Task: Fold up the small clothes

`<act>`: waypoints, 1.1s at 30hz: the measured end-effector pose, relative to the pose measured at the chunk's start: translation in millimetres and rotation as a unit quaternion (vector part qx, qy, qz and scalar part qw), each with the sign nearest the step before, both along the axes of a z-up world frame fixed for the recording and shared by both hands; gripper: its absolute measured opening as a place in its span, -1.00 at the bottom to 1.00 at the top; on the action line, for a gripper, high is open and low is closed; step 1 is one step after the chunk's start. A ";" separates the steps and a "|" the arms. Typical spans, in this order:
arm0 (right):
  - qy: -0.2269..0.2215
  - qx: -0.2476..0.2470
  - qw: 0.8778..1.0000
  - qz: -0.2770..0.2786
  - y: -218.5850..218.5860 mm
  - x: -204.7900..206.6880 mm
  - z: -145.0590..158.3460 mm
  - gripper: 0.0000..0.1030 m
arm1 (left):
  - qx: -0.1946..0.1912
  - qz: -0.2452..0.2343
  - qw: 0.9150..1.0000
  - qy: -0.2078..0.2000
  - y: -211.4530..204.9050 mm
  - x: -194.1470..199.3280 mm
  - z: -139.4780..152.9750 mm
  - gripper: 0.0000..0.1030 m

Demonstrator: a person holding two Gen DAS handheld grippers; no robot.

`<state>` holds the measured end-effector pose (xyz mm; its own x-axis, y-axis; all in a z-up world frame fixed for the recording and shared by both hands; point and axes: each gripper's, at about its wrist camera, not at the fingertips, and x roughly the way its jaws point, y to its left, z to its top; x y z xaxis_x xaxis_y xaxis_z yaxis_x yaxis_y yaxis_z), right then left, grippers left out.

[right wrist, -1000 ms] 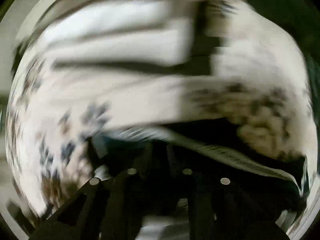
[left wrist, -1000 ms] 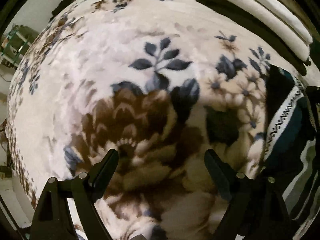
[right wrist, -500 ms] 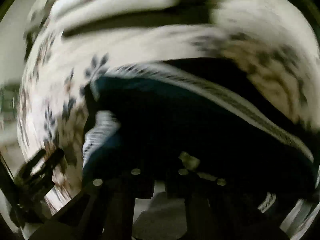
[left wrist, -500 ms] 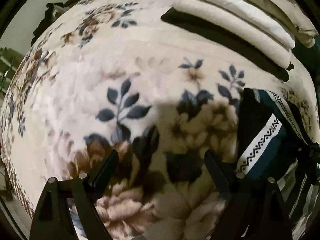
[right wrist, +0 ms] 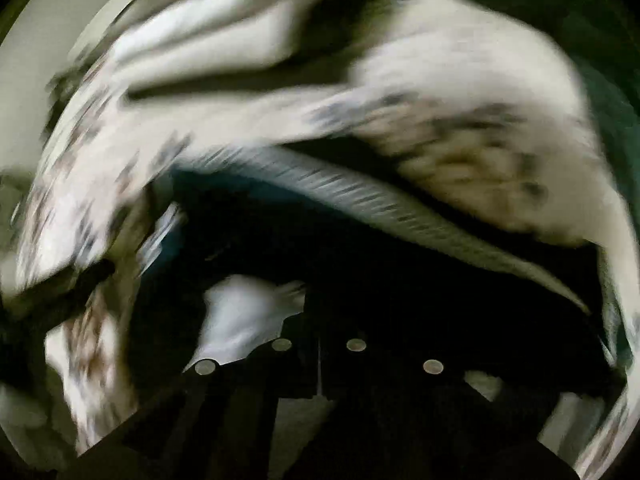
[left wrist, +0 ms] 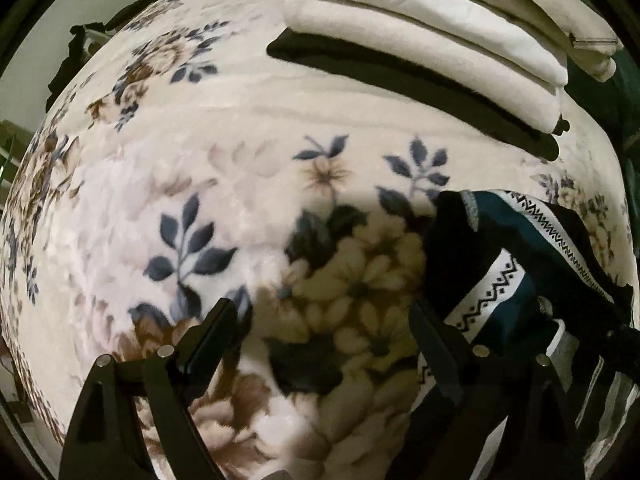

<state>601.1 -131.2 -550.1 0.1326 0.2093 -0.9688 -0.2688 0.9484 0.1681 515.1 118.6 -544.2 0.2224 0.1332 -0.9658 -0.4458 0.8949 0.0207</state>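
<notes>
Left wrist view: my left gripper (left wrist: 320, 340) is spread wide over the floral blanket (left wrist: 224, 128), nothing between the jaws, free for the next grab I'd say. Dark garment (left wrist: 516, 248) hangs just right of it. Right gripper (right wrist: 319, 344) is pressed together, apparently pinching that garment; blur hides contact. Beyond: folded stack (left wrist: 432, 40).

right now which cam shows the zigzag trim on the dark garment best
The left wrist view: the dark garment sits sharp at its right edge, white zigzag trim plainly readable against the floral blanket. The right wrist view is motion-blurred; there the garment is only a dark mass with a smeared pale band, no pattern legible.
</notes>
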 end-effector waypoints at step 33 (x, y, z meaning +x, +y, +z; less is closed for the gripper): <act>0.071 0.039 0.925 -0.371 -311.4 -123.6 -3.1 -0.40 | 0.044 -0.109 0.992 0.047 -53.7 46.3 -38.6 0.74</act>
